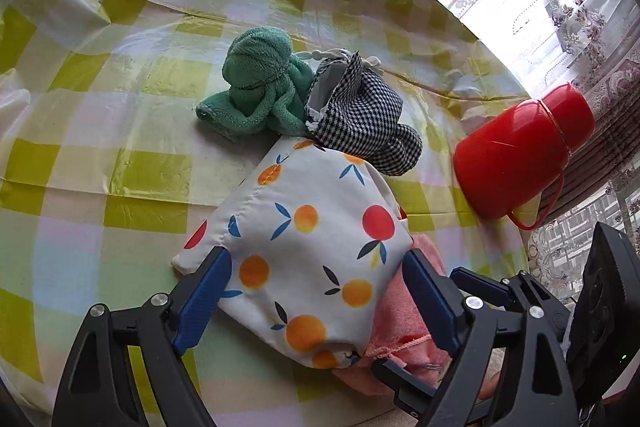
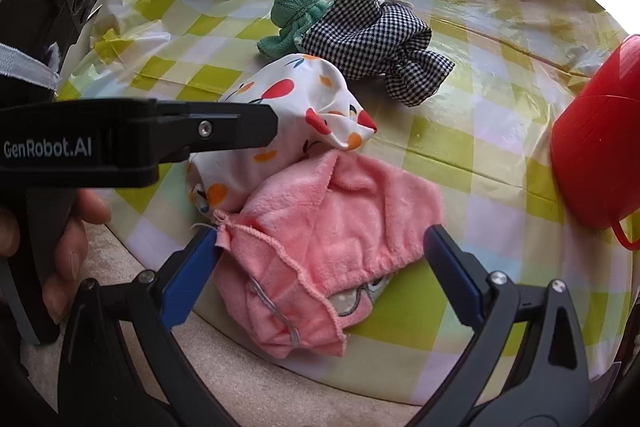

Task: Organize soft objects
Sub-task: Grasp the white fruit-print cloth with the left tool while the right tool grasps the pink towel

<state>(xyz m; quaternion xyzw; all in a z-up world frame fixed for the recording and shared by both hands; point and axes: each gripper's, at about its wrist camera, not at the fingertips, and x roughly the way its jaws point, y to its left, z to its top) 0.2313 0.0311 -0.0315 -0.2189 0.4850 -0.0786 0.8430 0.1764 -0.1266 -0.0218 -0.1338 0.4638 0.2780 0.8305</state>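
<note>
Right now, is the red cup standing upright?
No, the red cup lies tipped on its side on the checked tablecloth.

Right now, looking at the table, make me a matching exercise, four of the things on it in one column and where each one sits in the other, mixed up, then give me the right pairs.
Things
1. green towel
2. checked pouch
3. fruit-print pouch
4. pink towel

Places
A. between the right gripper fingers
B. between the left gripper fingers
C. far end of the row, beside the checked pouch
D. between the green towel and the fruit-print pouch

Pairs: 1-C, 2-D, 3-B, 4-A
</note>
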